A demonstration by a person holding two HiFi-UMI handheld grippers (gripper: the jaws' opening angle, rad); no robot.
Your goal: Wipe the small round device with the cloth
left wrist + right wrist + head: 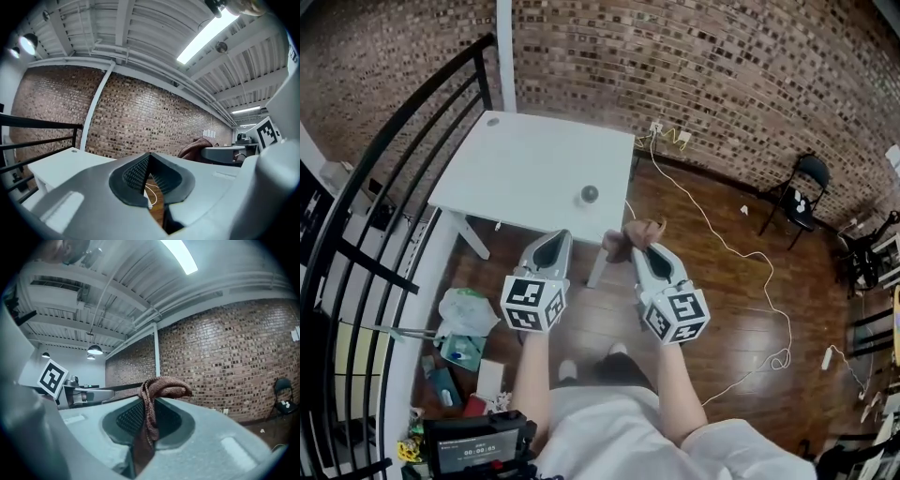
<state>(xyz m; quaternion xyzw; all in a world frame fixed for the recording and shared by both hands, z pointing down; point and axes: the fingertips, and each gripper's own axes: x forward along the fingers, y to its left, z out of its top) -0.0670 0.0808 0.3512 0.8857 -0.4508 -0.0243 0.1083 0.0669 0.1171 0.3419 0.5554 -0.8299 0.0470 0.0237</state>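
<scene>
The right hand-held gripper (149, 401) pinches cloth (163, 387) (device (589, 194) on table (520, 155)).

The room was brightly and evenly lit from above. In the left gripper view a long ceiling tube (206, 33) at upper right burned out to plain white, and a round lamp (28, 43) glared at upper left. In the right gripper view another tube (180, 256) blew out at the top edge. In the head view the white table (525, 155) looked nearly overexposed, and the wooden floor (741, 309) carried a soft sheen. Shadows were faint. All three pictures bowed strongly, with dark corners. The left claw (149, 161) and right claw (150, 401) went soft nearest the lens.
</scene>
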